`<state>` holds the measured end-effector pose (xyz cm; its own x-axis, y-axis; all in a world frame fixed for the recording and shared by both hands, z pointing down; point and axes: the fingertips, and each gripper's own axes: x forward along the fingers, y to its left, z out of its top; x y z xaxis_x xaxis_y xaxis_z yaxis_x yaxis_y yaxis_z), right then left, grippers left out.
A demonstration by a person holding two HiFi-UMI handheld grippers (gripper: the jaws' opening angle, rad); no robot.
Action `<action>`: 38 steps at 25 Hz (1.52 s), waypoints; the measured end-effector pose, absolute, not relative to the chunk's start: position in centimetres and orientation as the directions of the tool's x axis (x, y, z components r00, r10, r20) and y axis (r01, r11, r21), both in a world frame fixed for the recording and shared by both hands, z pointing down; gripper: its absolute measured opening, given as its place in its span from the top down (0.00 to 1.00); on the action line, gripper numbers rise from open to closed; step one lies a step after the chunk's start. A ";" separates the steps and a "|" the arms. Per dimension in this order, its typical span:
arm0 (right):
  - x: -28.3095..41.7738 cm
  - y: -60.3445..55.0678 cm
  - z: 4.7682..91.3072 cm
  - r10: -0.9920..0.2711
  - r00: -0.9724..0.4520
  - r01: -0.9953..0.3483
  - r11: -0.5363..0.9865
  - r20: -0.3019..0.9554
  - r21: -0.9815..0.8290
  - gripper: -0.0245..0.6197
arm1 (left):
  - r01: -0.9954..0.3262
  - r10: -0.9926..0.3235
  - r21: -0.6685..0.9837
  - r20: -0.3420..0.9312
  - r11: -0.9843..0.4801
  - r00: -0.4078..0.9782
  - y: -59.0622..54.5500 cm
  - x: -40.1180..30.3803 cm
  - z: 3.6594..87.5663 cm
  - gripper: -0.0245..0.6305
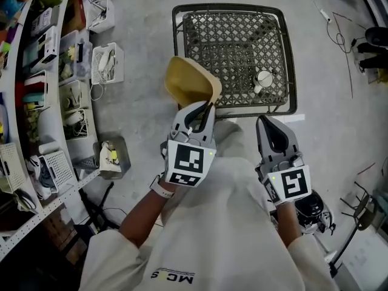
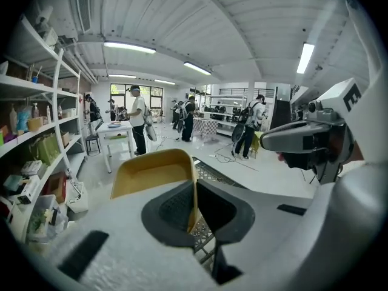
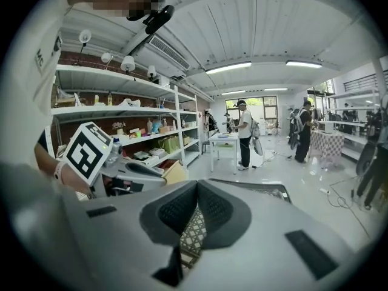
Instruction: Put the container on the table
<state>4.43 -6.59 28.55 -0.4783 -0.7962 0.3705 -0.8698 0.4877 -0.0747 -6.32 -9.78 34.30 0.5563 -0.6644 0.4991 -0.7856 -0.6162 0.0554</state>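
**Mia:** Where is the container (image 1: 189, 83)?

**Ben:** Up in the air. The left gripper (image 1: 203, 109) has it, and it sticks out at 12 o'clock from that gripper. It hangs by the near left corner of the table (image 1: 233, 8).

**Mia:** How is it held?

**Ben:** The jaws are pinched tight on one thin side wall. You can see this best in the left gripper view, where the yellow wall goes right in between them.

**Mia:** And the other one?

**Ben:** The right gripper (image 1: 267, 122) is at 3 o'clock from the left one. Its jaws are pressed together with nothing in them.

**Mia:** Is the container heavy?

**Ben:** I think it is light. One pinch on the edge holds it up. It looks like stiff, smooth plastic, so it could slip or tip. Holding the wall deep in the jaws is the best way.

**Mia:** Is anything inside it?

**Ben:** No, it looks empty.

**Mia:** What about the table?

**Ben:** It is black with holes all over. A small white round thing (image 1: 264, 79) sits on it at 1 o'clock. The rest is bare.

**Mia:** And over at 9 o'clock?

**Ben:** A white basket (image 1: 108, 62) on the floor by the shelves (image 1: 18, 111). It has white cords and bits in it.
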 end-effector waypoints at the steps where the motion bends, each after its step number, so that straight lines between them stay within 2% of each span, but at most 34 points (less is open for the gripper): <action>1: 4.5 -6.8 28.8 -0.793 -0.481 -0.869 0.489 0.375 -0.079 0.93 | -0.785 -0.659 0.052 0.510 -0.617 0.552 -10.0 -6.2 34.9 0.91; 23: 8.1 -12.4 38.2 -0.747 -0.466 -0.883 0.424 0.473 -0.200 0.93 | -0.676 -0.542 -0.077 0.667 -0.733 0.512 -16.5 -1.6 49.1 0.91; 38: 7.8 -14.3 44.5 -0.677 -0.515 -0.856 0.436 0.525 -0.278 0.93 | -0.568 -0.482 -0.204 0.781 -0.797 0.396 -19.6 -1.2 61.1 0.91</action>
<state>7.80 -14.34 44.53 -0.5154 -0.6775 0.5248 -0.8560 0.4362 -0.2776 -1.19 -19.57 61.12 0.3958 -0.4824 0.7814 -0.5682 -0.7971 -0.2043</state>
